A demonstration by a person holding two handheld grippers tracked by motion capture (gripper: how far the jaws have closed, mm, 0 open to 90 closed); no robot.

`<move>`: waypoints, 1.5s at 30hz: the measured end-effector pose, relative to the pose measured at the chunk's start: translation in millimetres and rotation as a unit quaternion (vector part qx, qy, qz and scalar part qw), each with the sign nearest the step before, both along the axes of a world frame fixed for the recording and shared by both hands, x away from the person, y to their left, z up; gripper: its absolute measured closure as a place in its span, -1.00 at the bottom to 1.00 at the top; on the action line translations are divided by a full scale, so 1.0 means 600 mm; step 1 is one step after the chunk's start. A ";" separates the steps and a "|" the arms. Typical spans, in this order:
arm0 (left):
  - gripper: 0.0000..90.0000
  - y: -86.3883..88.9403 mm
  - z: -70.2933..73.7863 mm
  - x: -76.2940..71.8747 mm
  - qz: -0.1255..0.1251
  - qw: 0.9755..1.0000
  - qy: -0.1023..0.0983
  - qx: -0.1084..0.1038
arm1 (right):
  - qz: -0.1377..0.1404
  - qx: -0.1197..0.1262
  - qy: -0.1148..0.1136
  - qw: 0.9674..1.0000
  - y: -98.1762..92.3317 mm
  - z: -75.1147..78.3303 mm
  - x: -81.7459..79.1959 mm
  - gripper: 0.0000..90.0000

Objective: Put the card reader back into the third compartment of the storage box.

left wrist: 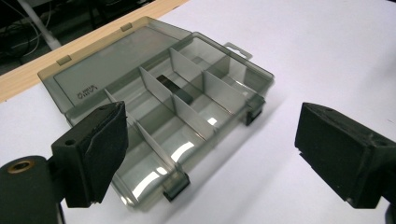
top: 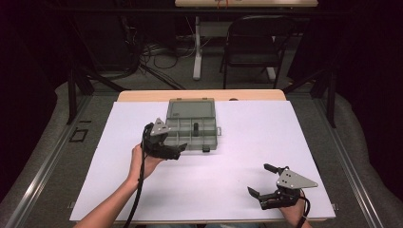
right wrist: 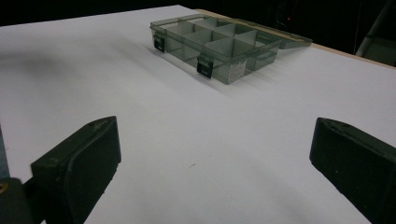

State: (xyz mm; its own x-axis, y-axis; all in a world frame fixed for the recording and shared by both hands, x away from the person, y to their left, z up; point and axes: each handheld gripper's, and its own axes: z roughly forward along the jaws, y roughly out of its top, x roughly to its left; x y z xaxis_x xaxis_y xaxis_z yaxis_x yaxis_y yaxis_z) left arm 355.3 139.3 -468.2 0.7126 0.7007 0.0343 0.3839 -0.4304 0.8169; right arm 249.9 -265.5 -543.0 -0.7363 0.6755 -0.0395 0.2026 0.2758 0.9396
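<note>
A smoky see-through compartment box (top: 216, 135) stands at the back middle of the white sheet, its lid (top: 190, 108) folded flat behind it. One small black piece (top: 194, 127) lies in a middle compartment (left wrist: 175, 89). My left gripper (top: 173, 149) hovers at the box's front left corner with its jaws wide apart and nothing between them. In the left gripper view the gripper (left wrist: 212, 116) looks down on the box (left wrist: 233, 70) from close by. My right gripper (top: 262, 179) rests near the front right of the sheet, open and empty, pointing at the distant box (right wrist: 219, 56).
The white sheet (top: 214, 166) covers a wooden table whose back edge (top: 199, 95) shows beyond the box. Two black latches (right wrist: 204, 66) hang on the box's front wall. A folding chair (top: 256, 42) and floor cables (top: 157, 57) lie behind the table.
</note>
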 end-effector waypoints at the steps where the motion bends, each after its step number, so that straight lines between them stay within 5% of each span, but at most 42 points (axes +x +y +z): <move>1: -0.78 0.004 -0.001 -0.008 -0.003 1.000 -0.003 0.000 | 0.000 0.000 0.000 1.000 0.000 0.000 0.000 -0.97; 14: -0.78 0.057 -0.042 -0.101 0.003 0.999 -0.023 -0.032 | 0.000 -0.001 0.003 1.000 0.002 0.000 0.000 -0.97; 29: -0.78 0.100 -0.075 -0.148 0.014 0.998 -0.049 -0.046 | 0.001 -0.002 0.005 1.000 0.003 -0.002 0.001 -0.97; 36: -0.78 0.123 -0.099 -0.173 0.024 0.995 -0.068 -0.068 | 0.002 -0.004 0.008 1.000 0.003 -0.003 0.002 -0.97; 45: -0.78 0.133 -0.112 -0.171 0.027 0.994 -0.068 -0.079 | 0.004 -0.005 0.009 1.000 0.003 -0.004 0.002 -0.97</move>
